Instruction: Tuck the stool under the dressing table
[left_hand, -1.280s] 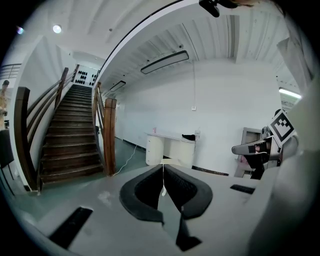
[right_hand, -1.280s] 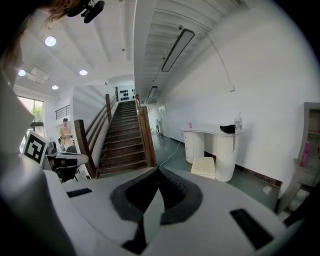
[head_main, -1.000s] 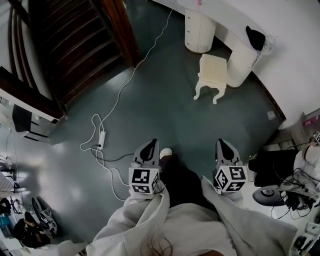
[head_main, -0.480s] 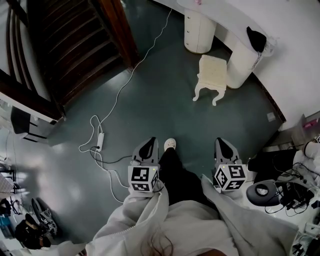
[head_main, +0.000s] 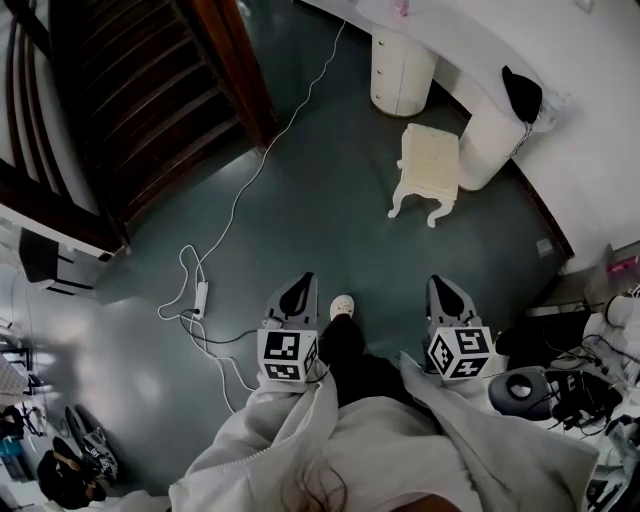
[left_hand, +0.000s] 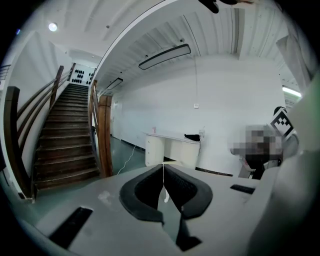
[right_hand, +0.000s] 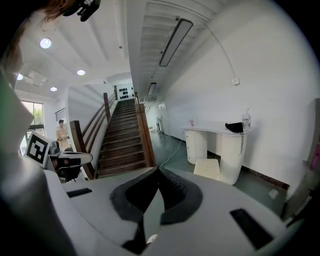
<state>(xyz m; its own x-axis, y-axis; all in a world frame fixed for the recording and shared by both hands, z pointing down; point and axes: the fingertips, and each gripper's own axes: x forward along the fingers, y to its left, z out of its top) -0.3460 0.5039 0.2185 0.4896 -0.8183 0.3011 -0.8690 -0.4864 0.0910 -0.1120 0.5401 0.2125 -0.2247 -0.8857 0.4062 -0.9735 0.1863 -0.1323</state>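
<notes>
We log left tongs (head_main: 303, 284) and right tongs (head_main: 438, 284) closed, empty. Cream stool (head_main: 432, 165) at 1 o'clock, just beside white dressing surface (head_main: 455, 60).

A: Stool placement?
B: The stool (head_main: 430, 170) stands on the floor before the dressing table (head_main: 455, 62), just beside its right-hand pedestal (head_main: 490, 140) (not under the top).
A: Surroundings?
B: The staircase (head_main: 130, 90) is far left, and a cable (head_main: 240, 200) trails over the floor between. The left gripper (head_main: 308, 278) and right gripper (head_main: 437, 281) are on the near side, well apart from the stool.
</notes>
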